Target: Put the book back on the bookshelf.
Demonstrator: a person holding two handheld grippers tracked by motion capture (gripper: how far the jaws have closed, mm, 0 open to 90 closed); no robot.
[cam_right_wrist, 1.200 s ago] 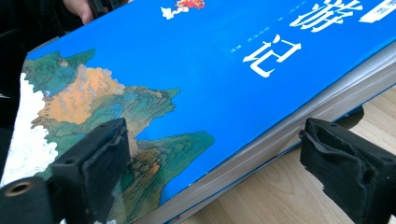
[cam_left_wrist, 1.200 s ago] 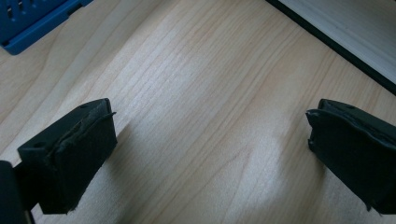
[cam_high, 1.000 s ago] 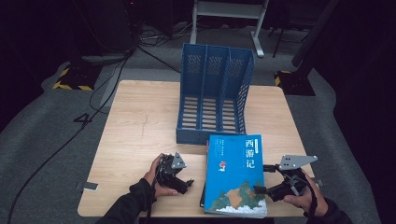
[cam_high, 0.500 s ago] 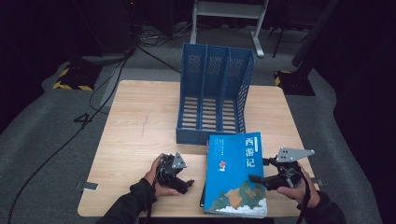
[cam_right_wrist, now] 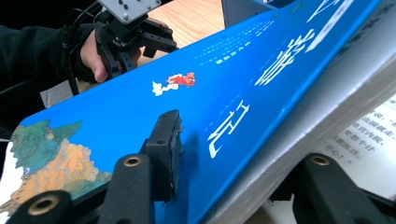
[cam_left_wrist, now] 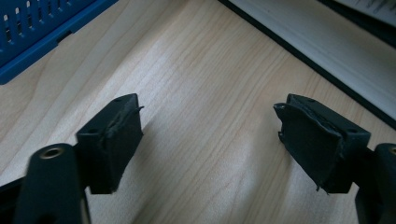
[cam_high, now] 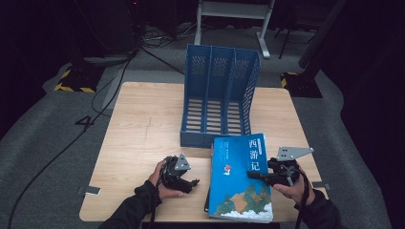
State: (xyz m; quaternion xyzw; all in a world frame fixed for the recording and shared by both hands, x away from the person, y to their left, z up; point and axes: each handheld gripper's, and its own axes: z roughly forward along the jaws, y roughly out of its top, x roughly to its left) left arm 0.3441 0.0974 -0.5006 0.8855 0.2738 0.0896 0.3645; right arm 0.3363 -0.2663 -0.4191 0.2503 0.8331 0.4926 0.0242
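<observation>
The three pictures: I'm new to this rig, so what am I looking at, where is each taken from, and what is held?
No robot arm here: a person holds a two-jaw gripper in each hand. The high view looks down on the wooden table. On it stand a blue file rack and a blue book lying on another book.

The other two views come from cameras riding on the grippers. The left gripper rests left of the book; its own view shows its jaws apart over bare wood, holding nothing, though they have just been closing.

The right gripper has just been closing on the blue book's right edge: in its view one jaw lies on the cover, the other under the pages.
</observation>
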